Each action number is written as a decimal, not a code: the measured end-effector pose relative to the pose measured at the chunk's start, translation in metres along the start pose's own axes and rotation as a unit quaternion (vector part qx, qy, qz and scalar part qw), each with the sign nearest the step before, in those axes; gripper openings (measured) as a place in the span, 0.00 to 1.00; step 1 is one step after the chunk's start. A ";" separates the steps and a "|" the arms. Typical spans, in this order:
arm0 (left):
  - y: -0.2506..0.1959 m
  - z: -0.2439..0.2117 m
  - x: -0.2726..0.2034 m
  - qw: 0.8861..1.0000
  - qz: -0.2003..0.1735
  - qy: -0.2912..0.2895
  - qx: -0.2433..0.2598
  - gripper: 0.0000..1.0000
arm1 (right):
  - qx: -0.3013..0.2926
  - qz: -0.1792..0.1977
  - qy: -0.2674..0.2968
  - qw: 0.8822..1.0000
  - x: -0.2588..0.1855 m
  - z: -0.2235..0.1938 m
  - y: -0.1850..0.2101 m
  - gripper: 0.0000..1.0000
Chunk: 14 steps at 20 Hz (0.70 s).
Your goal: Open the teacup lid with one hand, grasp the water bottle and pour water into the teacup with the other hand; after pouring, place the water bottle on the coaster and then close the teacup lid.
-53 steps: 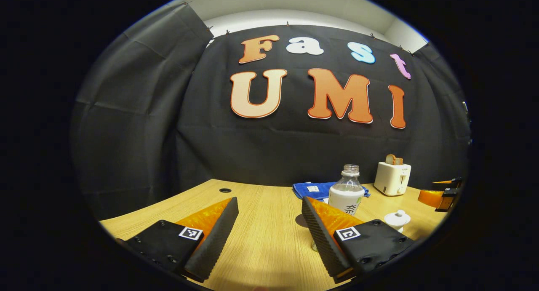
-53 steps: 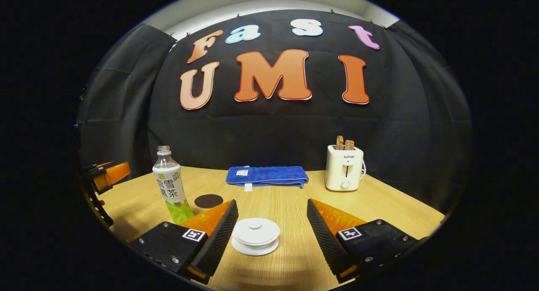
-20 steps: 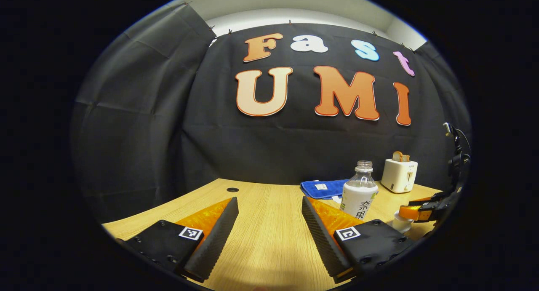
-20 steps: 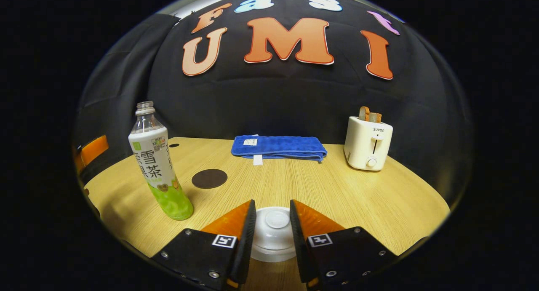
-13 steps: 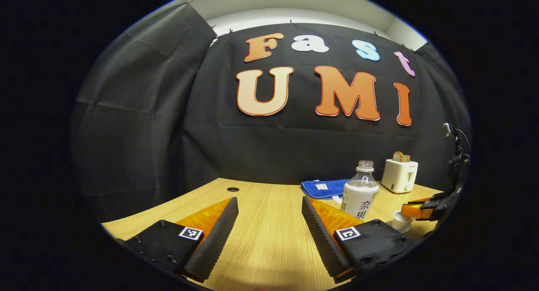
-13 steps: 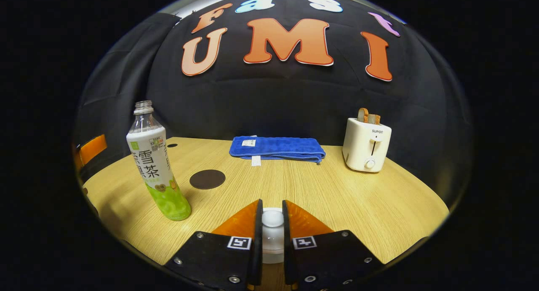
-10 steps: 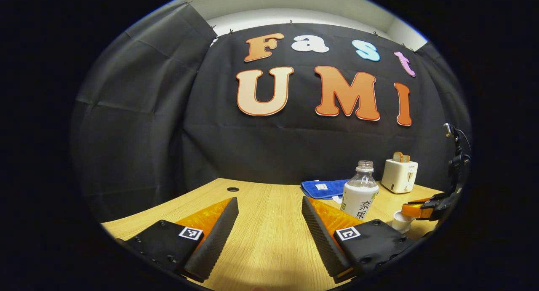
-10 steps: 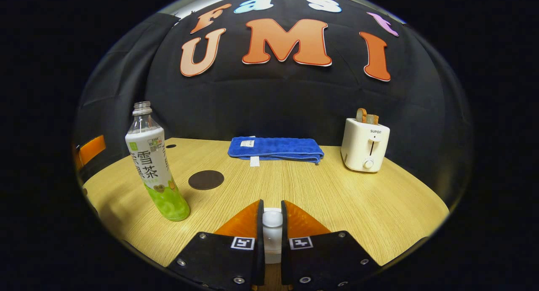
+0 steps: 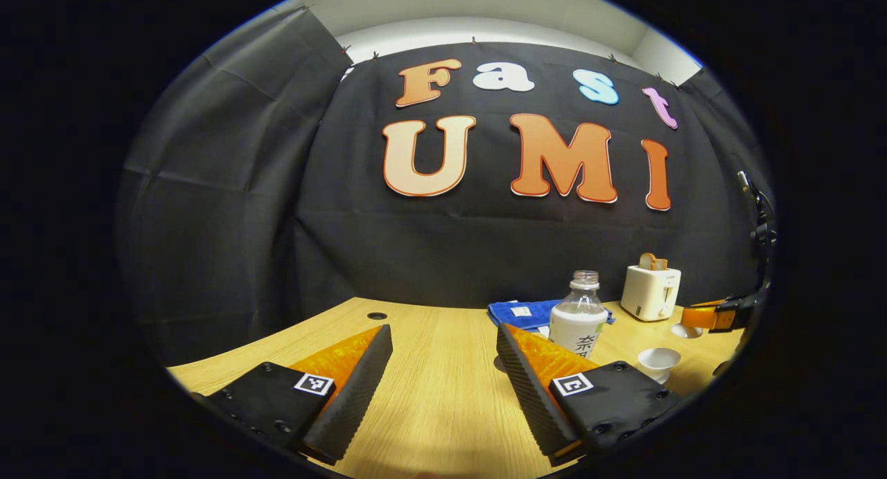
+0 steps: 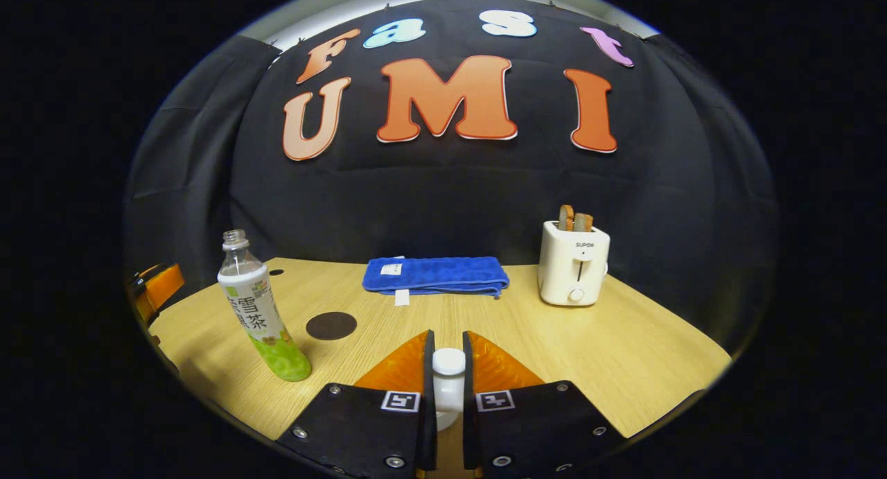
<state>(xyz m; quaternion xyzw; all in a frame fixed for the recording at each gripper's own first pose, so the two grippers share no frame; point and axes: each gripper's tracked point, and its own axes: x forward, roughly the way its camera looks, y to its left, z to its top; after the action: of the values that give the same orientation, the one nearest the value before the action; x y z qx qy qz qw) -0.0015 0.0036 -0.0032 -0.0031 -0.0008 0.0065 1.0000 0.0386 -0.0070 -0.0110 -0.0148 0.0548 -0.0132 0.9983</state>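
Observation:
In the right gripper view my right gripper (image 10: 448, 342) is shut on the knob of the white teacup lid (image 10: 448, 368), held above the table. The left gripper view shows that gripper (image 9: 714, 317) at the far right with the lid (image 9: 686, 331) raised above the uncovered white teacup (image 9: 658, 360). The uncapped water bottle (image 10: 260, 312) with its green and white label stands upright at the left, a dark round coaster (image 10: 331, 325) just right of it. My left gripper (image 9: 443, 333) is open and holds nothing; the bottle (image 9: 581, 314) stands beyond its right finger.
A folded blue towel (image 10: 435, 274) lies at the back of the wooden table (image 10: 624, 354). A white toaster (image 10: 574, 271) with toast in it stands at the back right. The left gripper's orange finger (image 10: 158, 286) shows at the far left edge.
My right gripper closed on the lid's knob and lifted the lid up off the teacup, which now stands uncovered. The left gripper stayed open and shifted only slightly.

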 end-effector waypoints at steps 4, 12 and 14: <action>-0.021 0.004 -0.008 1.000 -0.020 -0.005 -0.007 0.99 | 0.005 -0.038 0.005 0.999 -0.010 -0.004 -0.038 0.15; -0.079 -0.010 -0.016 0.997 -0.072 0.013 -0.010 0.99 | 0.023 -0.070 0.022 0.997 -0.020 -0.023 -0.075 0.15; -0.094 -0.020 -0.017 0.996 -0.082 0.026 -0.012 0.99 | 0.029 -0.068 0.025 0.997 -0.021 -0.025 -0.077 0.15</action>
<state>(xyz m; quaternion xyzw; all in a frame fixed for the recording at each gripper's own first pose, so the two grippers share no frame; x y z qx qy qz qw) -0.0172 -0.0908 -0.0231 -0.0147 0.0244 -0.0755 0.9967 0.0126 -0.0842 -0.0314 0.0107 0.0781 -0.0833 0.9934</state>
